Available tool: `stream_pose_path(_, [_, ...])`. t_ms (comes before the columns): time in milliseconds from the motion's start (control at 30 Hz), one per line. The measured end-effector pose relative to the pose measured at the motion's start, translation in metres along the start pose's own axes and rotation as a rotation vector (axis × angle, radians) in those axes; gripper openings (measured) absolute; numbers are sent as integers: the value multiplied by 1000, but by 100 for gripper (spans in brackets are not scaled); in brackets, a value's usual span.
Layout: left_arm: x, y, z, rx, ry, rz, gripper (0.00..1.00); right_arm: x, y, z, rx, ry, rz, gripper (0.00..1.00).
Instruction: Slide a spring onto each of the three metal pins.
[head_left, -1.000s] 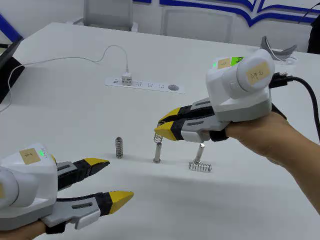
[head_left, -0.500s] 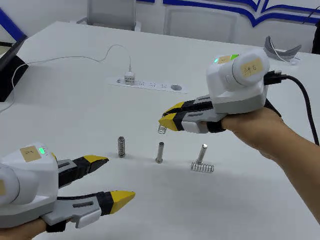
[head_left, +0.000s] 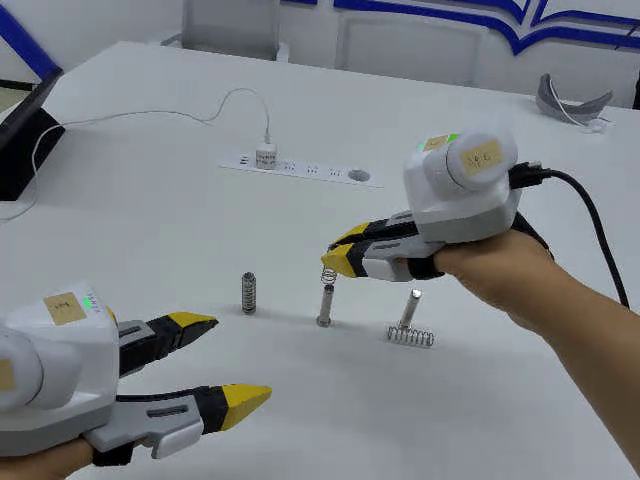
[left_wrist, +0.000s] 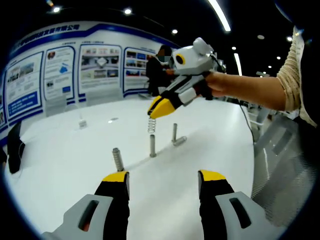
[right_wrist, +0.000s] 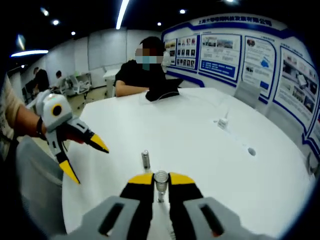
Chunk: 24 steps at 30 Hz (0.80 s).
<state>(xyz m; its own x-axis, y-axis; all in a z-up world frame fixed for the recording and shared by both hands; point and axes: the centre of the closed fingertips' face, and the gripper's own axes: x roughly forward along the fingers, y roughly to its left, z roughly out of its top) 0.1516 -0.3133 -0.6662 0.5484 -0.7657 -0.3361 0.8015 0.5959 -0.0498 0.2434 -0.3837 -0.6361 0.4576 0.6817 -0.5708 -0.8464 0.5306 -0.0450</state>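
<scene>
White tabletop (head_left: 150, 200), wide and matte, with blue-trimmed wall panels behind it. A white power strip (head_left: 300, 168) lies flat toward the far side, with a white plug and cable (head_left: 265, 155) seated in it.

Three upright metal pins stand in a row, mid-table.
- In the head view, the pin on the left of the row (head_left: 249, 293) already wears a coiled spring and rests on the table (left_wrist: 117, 159) (right_wrist: 145, 159).
- The middle metal pin (head_left: 326, 305) is bare (left_wrist: 152, 146).
- The pin on the right of the row (head_left: 409, 309) is bare and leans slightly. A loose steel spring (head_left: 411, 336) lies flat on the table just beside its base (left_wrist: 180, 141).

The right gripper (head_left: 335, 258), with yellow-tipped black jaws on a white body, is clamped on a small coiled metal spring (head_left: 328, 274). The spring hangs below the tips, directly over the top of the middle pin (left_wrist: 151, 124). Whether its lower end touches the pin top cannot be told. In the right gripper view, the jaws pinch the coil end-on (right_wrist: 161, 180).

The left gripper (head_left: 225, 360) is held low at the near edge, jaws spread wide and holding nothing (left_wrist: 164, 176). It is well apart from the pins.
</scene>
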Motion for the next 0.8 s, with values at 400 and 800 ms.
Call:
stream_pose_path(400, [1,1,-3,-1,9,1,55,7,-1,-13,18,24,3,12])
stream_pose_path(800, [2,2,-3,-5,8,5,55,20,-2,-31,45,44,1,12])
